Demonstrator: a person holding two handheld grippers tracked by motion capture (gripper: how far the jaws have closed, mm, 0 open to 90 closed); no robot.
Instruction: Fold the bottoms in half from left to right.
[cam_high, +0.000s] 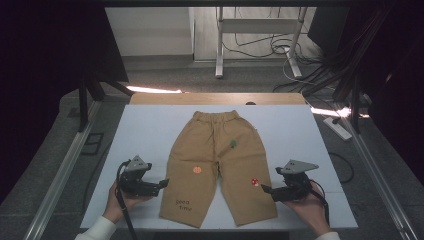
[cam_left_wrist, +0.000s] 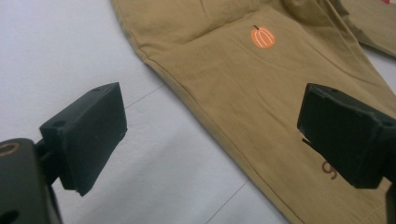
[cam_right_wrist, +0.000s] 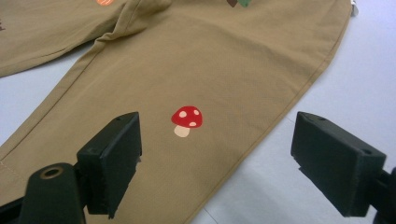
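Observation:
A pair of small tan trousers (cam_high: 217, 160) lies flat on the white sheet, waistband at the far side and both legs pointing toward me. My left gripper (cam_high: 162, 183) hovers by the outer edge of the left leg and is open. In the left gripper view its wide-apart jaws (cam_left_wrist: 212, 135) straddle the leg's outer seam (cam_left_wrist: 219, 135), below an orange pumpkin print (cam_left_wrist: 262, 37). My right gripper (cam_high: 265, 189) stands open beside the right leg. In the right gripper view (cam_right_wrist: 224, 163) nothing is pinched; a red mushroom print (cam_right_wrist: 187, 120) lies just beyond the jaws.
The white sheet (cam_high: 145, 130) covers a wooden table (cam_high: 215, 98). Metal rails (cam_high: 60, 175) run along both sides. Beyond the table stand a desk frame (cam_high: 219, 45), loose cables and a power strip (cam_high: 339, 128) on the floor.

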